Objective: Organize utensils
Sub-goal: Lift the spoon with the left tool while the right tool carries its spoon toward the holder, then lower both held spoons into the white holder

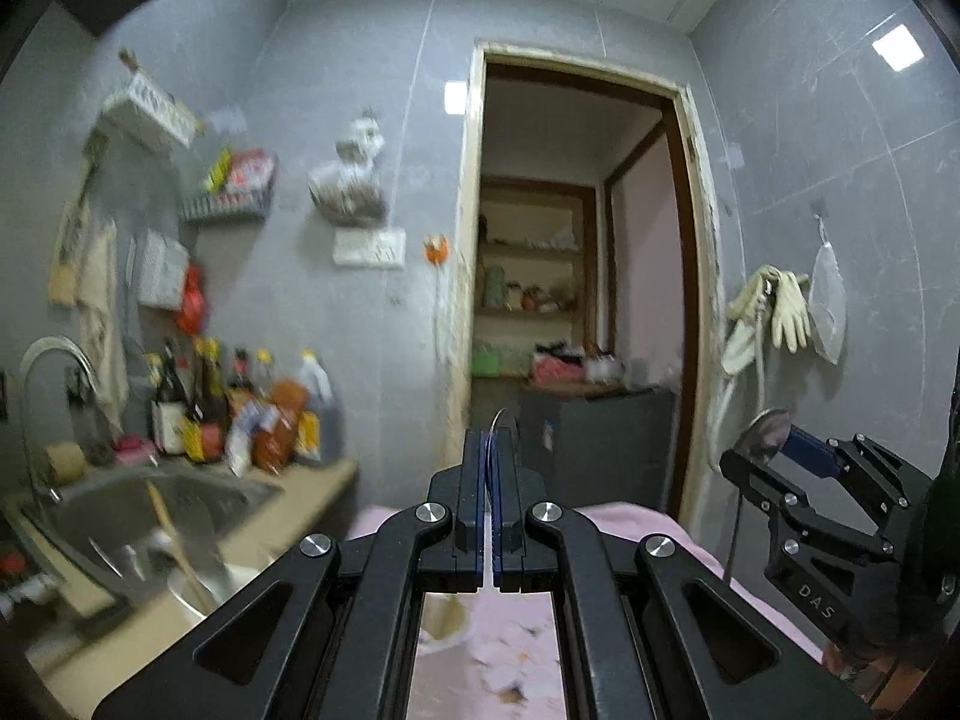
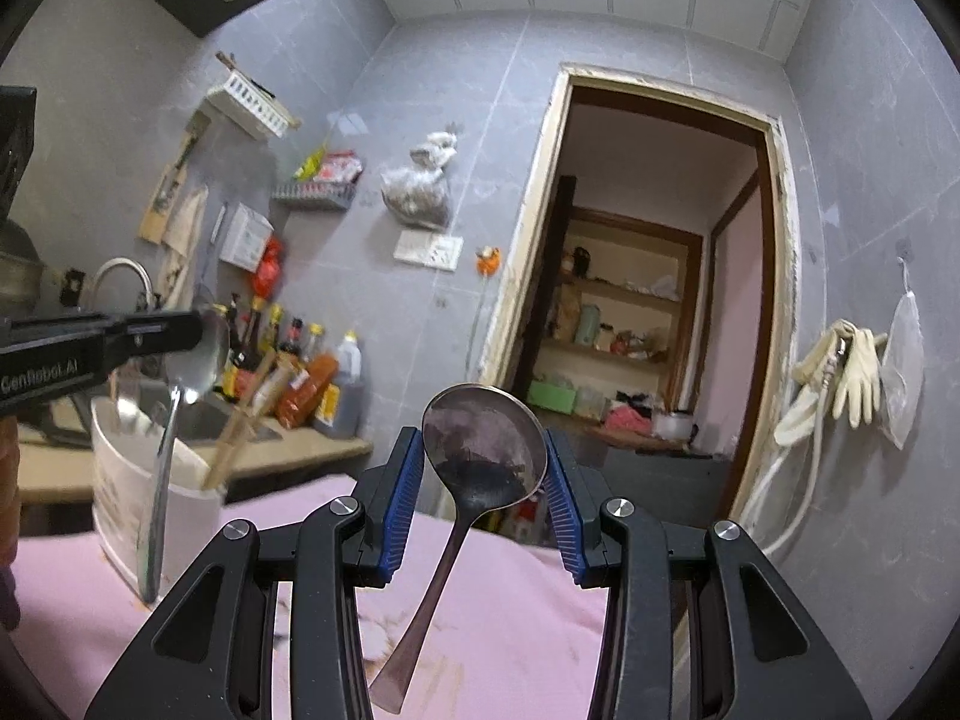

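My left gripper (image 1: 492,450) is shut on the bowl of a shiny metal spoon (image 1: 495,420), seen edge-on between its pads; in the right wrist view that gripper (image 2: 201,330) holds the spoon (image 2: 165,450) with its handle hanging down beside a white utensil holder (image 2: 174,516). The holder has wooden chopsticks (image 2: 240,426) in it. My right gripper (image 2: 486,468) is shut on the bowl of a second, darker spoon (image 2: 480,450), handle hanging down toward the pink cloth (image 2: 510,612). From the left wrist view the right gripper (image 1: 756,450) holds its spoon (image 1: 765,433) at the right.
A sink (image 1: 150,504) with a tap (image 1: 54,360) and a row of sauce bottles (image 1: 240,408) stand on the counter at the left. An open doorway (image 1: 582,300) is straight ahead. Gloves (image 1: 780,312) hang on the right wall.
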`<state>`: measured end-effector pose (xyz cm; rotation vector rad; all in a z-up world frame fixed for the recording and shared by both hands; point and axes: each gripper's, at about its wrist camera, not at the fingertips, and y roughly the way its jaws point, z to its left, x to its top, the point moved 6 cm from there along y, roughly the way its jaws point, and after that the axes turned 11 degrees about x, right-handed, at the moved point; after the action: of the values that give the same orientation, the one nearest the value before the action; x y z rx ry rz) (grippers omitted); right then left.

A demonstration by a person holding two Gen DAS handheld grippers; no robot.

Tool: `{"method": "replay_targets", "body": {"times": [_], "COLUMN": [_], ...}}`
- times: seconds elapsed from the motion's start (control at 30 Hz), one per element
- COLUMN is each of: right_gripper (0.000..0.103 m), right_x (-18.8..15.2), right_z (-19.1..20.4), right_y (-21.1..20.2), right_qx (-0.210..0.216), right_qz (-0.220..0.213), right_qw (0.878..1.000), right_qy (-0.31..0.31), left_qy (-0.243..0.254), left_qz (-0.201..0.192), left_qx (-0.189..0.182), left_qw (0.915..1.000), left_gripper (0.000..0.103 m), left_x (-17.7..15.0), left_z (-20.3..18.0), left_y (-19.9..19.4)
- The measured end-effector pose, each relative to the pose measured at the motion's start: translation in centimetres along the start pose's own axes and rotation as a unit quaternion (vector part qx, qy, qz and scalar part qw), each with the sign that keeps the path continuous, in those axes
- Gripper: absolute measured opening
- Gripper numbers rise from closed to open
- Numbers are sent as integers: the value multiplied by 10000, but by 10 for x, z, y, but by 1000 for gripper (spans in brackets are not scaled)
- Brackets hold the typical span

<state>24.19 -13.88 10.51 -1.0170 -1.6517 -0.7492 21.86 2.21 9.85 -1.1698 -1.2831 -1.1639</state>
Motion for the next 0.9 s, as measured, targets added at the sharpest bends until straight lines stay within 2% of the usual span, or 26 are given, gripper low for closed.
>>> {"method": "replay_targets", "body": {"times": [0.13,0.27,0.57,0.7,0.9], "right_gripper": [38,38,38,38,38], "right_x": [19,37,71,76,68], "right_z": [13,29,68,76,89], "right_y": [9,17,42,53,78], "right_qx": [177,351,798,819,455], "right_qz": [-120,-279,-554,-600,-459], "right_qw": [9997,9990,9951,9942,9968], "right_qy": [70,83,183,367,480], "left_qy": [139,314,368,334,107], "left_qz": [-206,-378,-468,-432,-175], "left_qx": [225,621,1455,1706,1942], "left_qw": [9994,9969,9876,9838,9807], "left_gripper": [0,0,0,0,0], "left_x": [21,33,33,25,7], "left_z": [24,53,124,143,159], "left_y": [-8,-11,2,16,44]}}
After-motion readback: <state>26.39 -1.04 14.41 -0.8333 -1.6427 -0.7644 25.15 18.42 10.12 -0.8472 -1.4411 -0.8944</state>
